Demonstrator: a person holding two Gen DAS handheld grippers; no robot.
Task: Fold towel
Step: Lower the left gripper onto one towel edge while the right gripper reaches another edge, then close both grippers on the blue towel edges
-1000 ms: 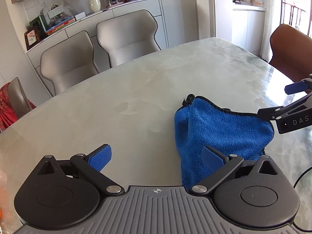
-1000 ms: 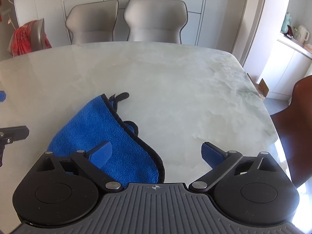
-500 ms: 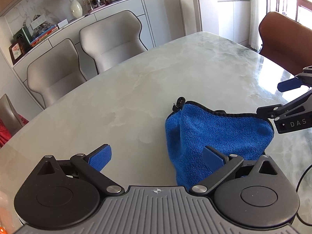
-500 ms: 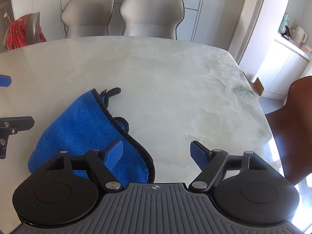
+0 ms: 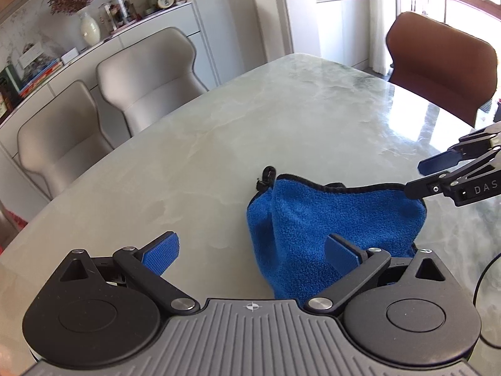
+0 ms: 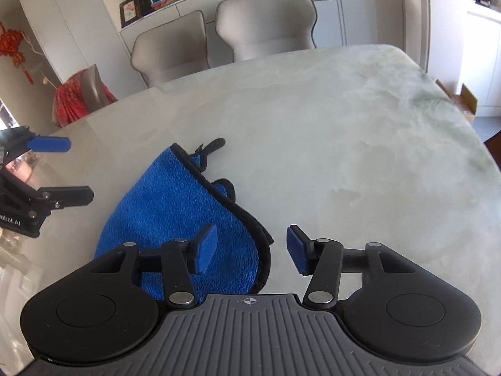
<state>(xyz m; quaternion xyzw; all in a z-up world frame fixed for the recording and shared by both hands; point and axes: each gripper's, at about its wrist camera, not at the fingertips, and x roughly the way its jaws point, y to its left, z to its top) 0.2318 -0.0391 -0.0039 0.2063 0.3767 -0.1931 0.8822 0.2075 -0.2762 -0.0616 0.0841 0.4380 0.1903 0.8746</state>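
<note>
A blue towel (image 5: 328, 216) with a black hem lies bunched and folded over on the marble table (image 5: 250, 119); a small hanging loop (image 5: 266, 175) sticks out at its far corner. My left gripper (image 5: 250, 250) is open just left of the towel's near end, with its right finger over the cloth. In the right wrist view the towel (image 6: 175, 200) lies left of centre, and its hemmed near edge runs into the gap of my right gripper (image 6: 250, 246). That gripper is open, its fingers partly drawn in. The right gripper (image 5: 415, 177) hovers at the towel's right corner.
Two beige chairs (image 5: 150, 72) stand along the table's far side and a brown chair (image 5: 438, 62) at its right end. A thin cable (image 5: 482, 275) hangs near the right edge. My left gripper (image 6: 72, 169) shows at the left of the right wrist view.
The right gripper's fingers have drawn closer together around the towel's hemmed edge. Both grippers have shifted slightly. The towel has stayed where it was.
</note>
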